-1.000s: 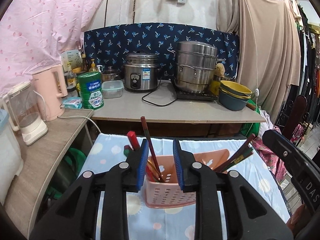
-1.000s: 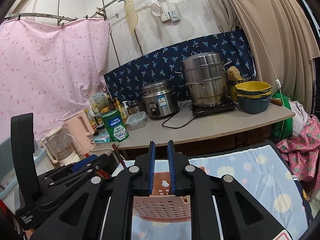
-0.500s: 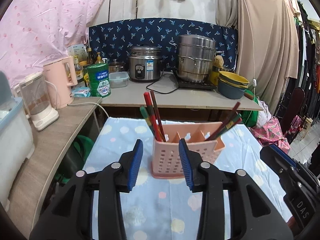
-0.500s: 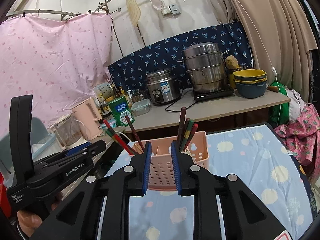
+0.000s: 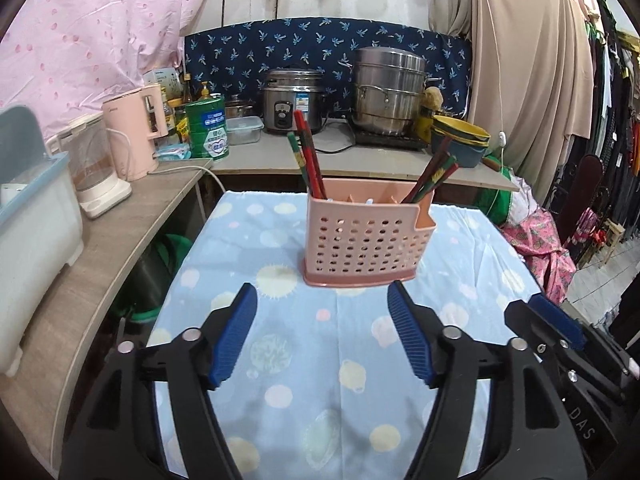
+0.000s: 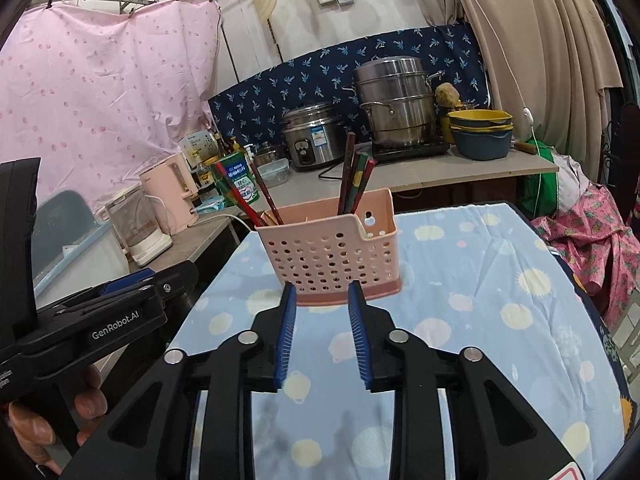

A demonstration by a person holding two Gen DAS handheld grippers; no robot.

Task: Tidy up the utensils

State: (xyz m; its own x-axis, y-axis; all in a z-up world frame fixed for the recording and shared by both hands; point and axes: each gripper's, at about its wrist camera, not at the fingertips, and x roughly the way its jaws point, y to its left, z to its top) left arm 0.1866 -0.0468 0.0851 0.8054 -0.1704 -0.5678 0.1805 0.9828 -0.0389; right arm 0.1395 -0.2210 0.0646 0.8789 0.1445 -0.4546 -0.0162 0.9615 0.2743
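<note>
Blue dotted tablecloth [image 5: 320, 380] carries a pink utensil basket [image 5: 362, 246].

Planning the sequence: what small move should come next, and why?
Probably pull both hands back and stop. The chopsticks already stand in the pink holder, the left gripper and right gripper are open and empty, and no loose utensils show on the tablecloth.

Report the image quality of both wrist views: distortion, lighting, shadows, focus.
Left wrist view: strong fisheye bending with dark corners; even, soft light; faint shadow beside the pink utensil basket on the tablecloth; basket and chopsticks sharp. Right wrist view: same curved edges, the counter bows; no harsh glare; the right gripper and the basket both read clearly.
</note>
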